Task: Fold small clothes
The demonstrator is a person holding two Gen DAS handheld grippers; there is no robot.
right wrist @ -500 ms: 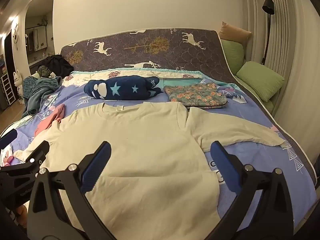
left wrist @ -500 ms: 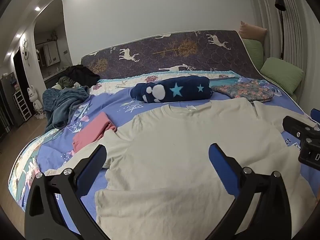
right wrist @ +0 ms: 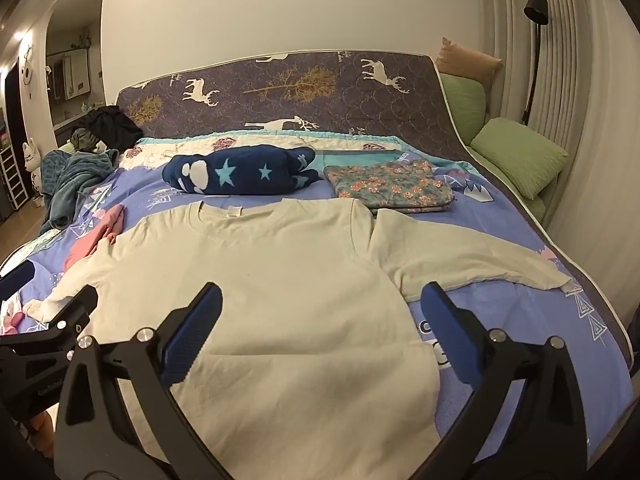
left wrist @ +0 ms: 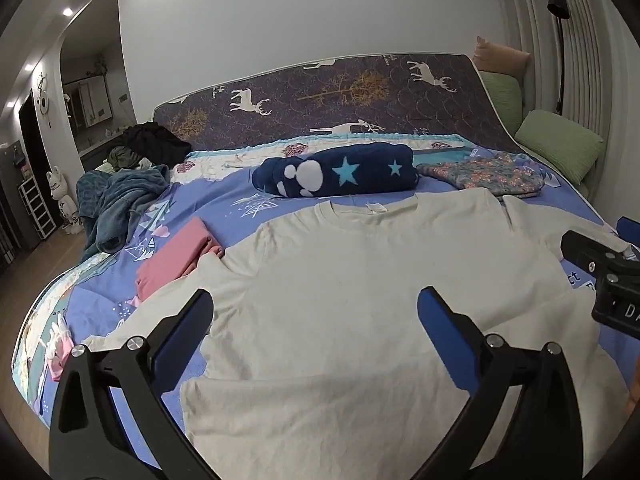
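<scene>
Only the right view shows the shirt's (right wrist: 280, 280) spread sleeve (right wrist: 460, 256).

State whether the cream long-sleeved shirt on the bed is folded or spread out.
Spread out. The cream shirt lies flat on the bed, collar away from the cameras, both sleeves extended sideways, with no fold yet made.

bed (right wrist: 512, 312) | cream shirt (right wrist: 280, 280) flat | pink garment (left wrist: 176, 256) | floral cloth (right wrist: 388, 188) | star blanket (right wrist: 240, 172)

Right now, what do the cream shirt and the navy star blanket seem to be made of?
Cream shirt: probably a thin cotton-like knit, matte; it lies flat with soft, shallow creases and a stitched collar.
Navy star blanket: likely plush fleece; its rolled bulk looks thick and fuzzy, with no shine. Neither fibre can be confirmed by sight.
</scene>
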